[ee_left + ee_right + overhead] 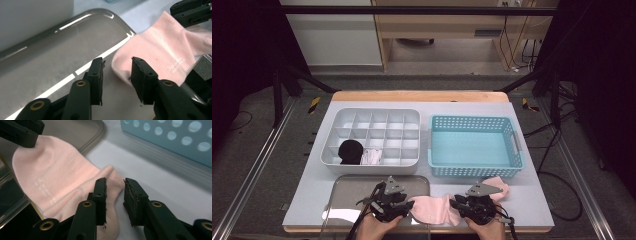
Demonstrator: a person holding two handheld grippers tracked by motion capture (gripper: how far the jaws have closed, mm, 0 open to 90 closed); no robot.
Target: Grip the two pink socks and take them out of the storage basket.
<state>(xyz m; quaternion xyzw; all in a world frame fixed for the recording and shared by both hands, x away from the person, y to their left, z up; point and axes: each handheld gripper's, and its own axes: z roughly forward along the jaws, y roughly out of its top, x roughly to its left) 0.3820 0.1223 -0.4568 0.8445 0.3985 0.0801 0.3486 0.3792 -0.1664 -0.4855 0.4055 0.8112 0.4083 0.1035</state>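
Socks: we count one pink sock (432, 208) between our left gripper (408, 206) and right gripper (455, 204), both open, holding nothing; its toe is hidden.

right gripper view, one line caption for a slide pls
Open right gripper poised over a pink sock beside the blue basket.

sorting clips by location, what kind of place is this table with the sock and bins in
Probably a lab or workshop bench set up for recording, not a home. A dark metal frame surrounds the table, loose cables trail on the floor behind it, and a divided tray and blue basket are laid out beside a pink sock.
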